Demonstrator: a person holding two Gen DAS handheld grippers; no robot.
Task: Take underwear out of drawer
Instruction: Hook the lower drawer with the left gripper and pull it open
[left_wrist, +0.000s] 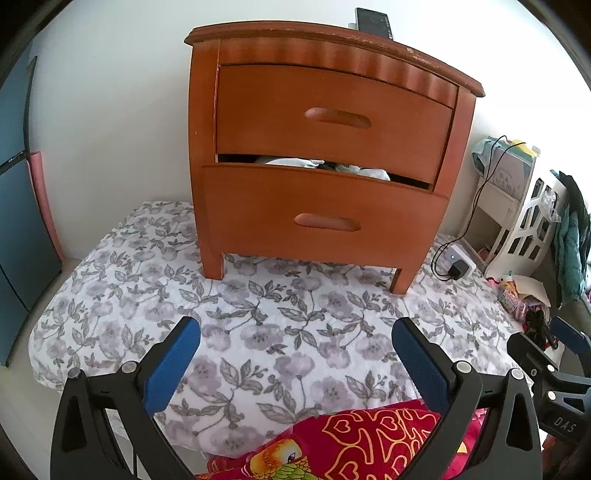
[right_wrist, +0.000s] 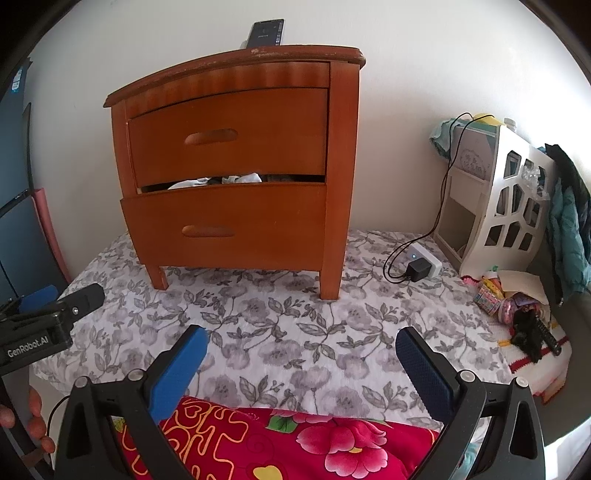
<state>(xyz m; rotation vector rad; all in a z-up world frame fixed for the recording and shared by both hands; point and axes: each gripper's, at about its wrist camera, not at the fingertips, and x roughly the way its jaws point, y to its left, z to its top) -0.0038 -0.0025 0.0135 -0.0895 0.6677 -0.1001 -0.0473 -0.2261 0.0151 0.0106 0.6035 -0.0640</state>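
A brown wooden nightstand (left_wrist: 328, 122) (right_wrist: 236, 147) stands on a flowered sheet. Its lower drawer (left_wrist: 325, 218) (right_wrist: 225, 225) is pulled out a little, and white and grey underwear (left_wrist: 317, 165) (right_wrist: 221, 180) shows in the gap above its front. The upper drawer (left_wrist: 332, 118) (right_wrist: 229, 133) is closed. My left gripper (left_wrist: 295, 339) hangs open well in front of the nightstand, nothing between its blue pads. My right gripper (right_wrist: 301, 347) is open too, at about the same distance. Each gripper shows at the edge of the other's view.
A phone (left_wrist: 373, 22) (right_wrist: 266, 33) leans on the nightstand top. To the right lie a charger with cable (right_wrist: 417, 267), a white cut-out shelf (right_wrist: 506, 206) and small toys (right_wrist: 517, 306). A red flowered cloth (right_wrist: 295, 443) lies just below the grippers. A blue panel (left_wrist: 18, 184) stands at left.
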